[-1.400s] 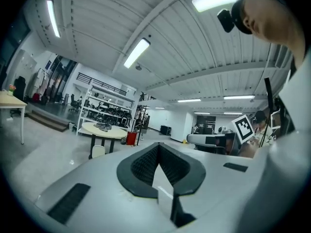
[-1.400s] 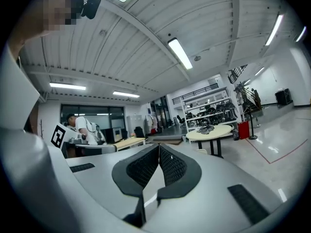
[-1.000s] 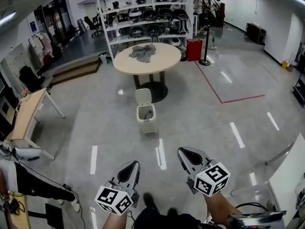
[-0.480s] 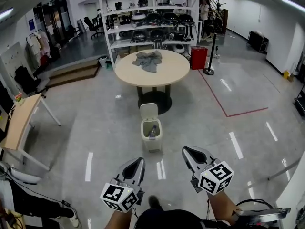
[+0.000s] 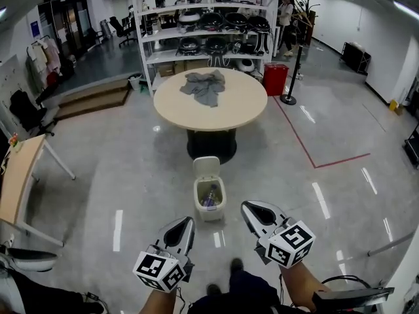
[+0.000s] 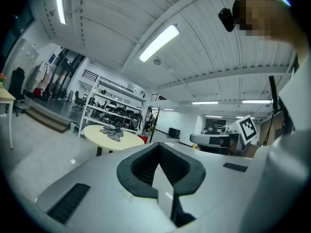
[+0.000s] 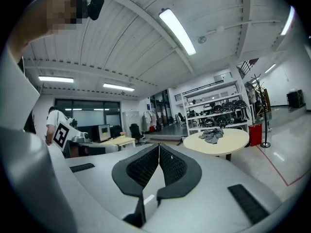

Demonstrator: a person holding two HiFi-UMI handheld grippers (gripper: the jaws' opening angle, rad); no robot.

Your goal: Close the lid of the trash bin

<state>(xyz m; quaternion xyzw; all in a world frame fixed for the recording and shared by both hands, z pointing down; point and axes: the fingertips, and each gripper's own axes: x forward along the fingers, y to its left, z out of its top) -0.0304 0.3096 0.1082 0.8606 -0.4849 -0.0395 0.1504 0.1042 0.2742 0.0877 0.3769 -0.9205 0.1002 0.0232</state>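
Before bin (image 5: 211, 216) — left claw (image 5: 183, 224), right claw (image 5: 253, 208) closed, empty.

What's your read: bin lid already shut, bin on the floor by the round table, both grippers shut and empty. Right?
No: the head view shows the lid standing up, bin open. Rest holds: bin on the floor by the round table, left gripper and right gripper shut, empty.

Bare floor (image 5: 134, 175) before the trash bin (image 5: 209, 214), round table (image 5: 252, 103) close behind its raised lid (image 5: 205, 167) (pedestal (image 5: 211, 144) nearest), sides open
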